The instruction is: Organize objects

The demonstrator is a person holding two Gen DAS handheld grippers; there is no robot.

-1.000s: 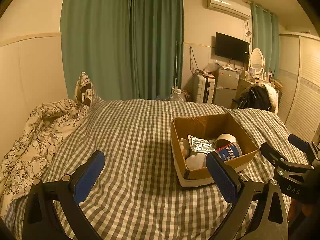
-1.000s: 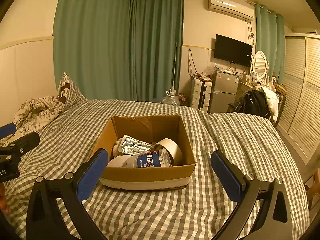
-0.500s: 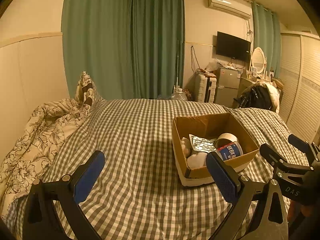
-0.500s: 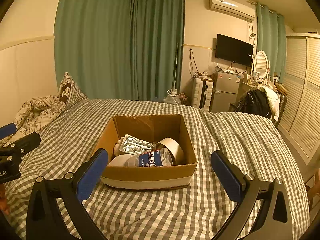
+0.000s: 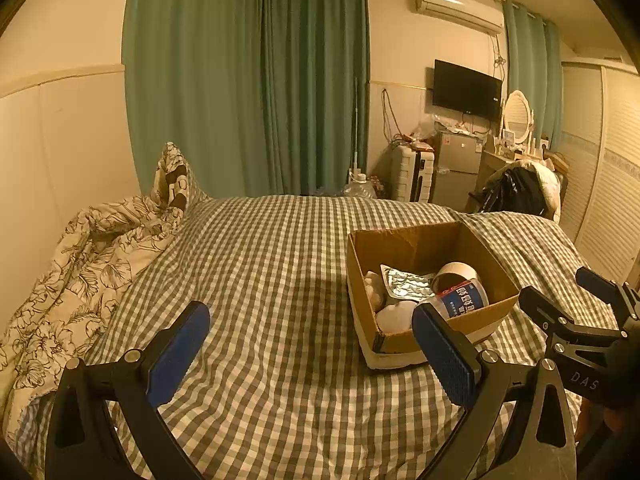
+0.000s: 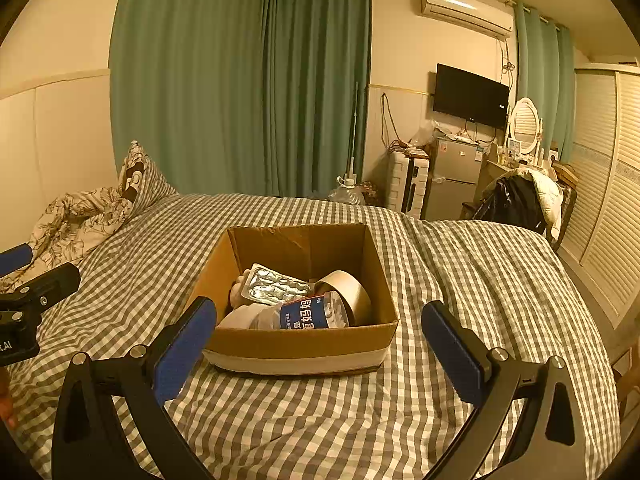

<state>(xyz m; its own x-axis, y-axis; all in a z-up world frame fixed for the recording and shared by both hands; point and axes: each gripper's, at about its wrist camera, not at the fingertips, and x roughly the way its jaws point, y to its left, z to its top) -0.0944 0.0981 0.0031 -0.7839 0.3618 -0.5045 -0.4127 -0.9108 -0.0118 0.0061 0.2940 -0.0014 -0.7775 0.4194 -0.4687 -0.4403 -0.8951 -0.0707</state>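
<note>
Your left tongs (image 5: 308,346) and right tongs (image 6: 320,338), both spread and empty, hover short of the cardboard box (image 6: 296,344) holding bottle (image 6: 308,314), tape roll (image 6: 350,294) and blister pack (image 6: 276,286), gathered there for tidiness.

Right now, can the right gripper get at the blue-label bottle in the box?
Probably yes. The right gripper is open, empty and faces the open-topped cardboard box. The bottle lies on top behind the near wall, so it would need to come in over the rim.
</note>
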